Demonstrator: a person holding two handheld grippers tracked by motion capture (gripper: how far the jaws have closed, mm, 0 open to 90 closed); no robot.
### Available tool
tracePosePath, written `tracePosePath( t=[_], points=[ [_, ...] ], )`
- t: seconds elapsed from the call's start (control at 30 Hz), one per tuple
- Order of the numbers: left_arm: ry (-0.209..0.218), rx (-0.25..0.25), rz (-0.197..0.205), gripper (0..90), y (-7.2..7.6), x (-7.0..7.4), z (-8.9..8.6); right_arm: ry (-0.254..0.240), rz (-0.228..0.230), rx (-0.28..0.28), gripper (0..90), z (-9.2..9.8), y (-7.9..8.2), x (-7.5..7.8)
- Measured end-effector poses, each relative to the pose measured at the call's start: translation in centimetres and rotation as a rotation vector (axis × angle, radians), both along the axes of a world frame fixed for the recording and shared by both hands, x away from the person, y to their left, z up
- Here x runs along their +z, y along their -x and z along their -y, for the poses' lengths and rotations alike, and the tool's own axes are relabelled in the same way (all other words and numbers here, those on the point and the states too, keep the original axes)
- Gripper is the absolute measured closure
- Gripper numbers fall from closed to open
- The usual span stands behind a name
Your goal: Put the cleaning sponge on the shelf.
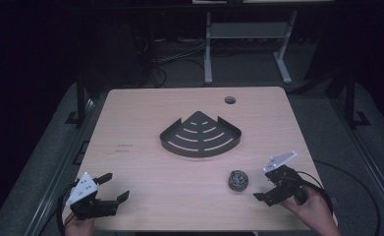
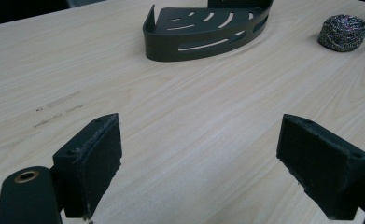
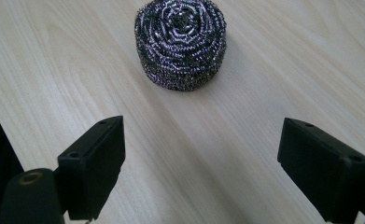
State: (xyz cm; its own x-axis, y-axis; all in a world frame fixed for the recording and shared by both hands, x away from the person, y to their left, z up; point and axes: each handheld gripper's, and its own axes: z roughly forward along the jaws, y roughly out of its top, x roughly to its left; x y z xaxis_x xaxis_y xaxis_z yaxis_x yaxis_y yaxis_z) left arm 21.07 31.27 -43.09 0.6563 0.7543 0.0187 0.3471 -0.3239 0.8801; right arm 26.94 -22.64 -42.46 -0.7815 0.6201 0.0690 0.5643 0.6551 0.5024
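Right gripper [image 1: 267, 188] sits near the table's [image 1: 145, 172] front right edge, jaws spread wide, nothing between them. Steel wool scrubber [image 1: 238, 180] lies on the wood just ahead of those jaws, close but not touching; in the right gripper view the scrubber [image 3: 181, 44] sits up the middle, clear of both pads. Left gripper [image 1: 115, 187] at the front left, also wide, holding nothing, well apart from the scrubber. Black corner shelf [image 1: 201, 135] rests flat mid-table, behind the scrubber, apart from it

The wooden table [image 1: 145, 172] carries a dark corner tray [image 1: 201, 135] (slotted) and a steel scourer [image 1: 238, 180].
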Motion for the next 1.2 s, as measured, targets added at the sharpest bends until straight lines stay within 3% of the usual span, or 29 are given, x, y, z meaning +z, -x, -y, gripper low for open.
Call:
tracePosePath(
  t=[1.2],
  points=[
    [0.003, -0.001, -0.001, 13.3, -0.1, 0.1, 0.0, 0.061, -0.04, 0.107, 14.6, -4.6, -2.8, 0.2]
  ],
)
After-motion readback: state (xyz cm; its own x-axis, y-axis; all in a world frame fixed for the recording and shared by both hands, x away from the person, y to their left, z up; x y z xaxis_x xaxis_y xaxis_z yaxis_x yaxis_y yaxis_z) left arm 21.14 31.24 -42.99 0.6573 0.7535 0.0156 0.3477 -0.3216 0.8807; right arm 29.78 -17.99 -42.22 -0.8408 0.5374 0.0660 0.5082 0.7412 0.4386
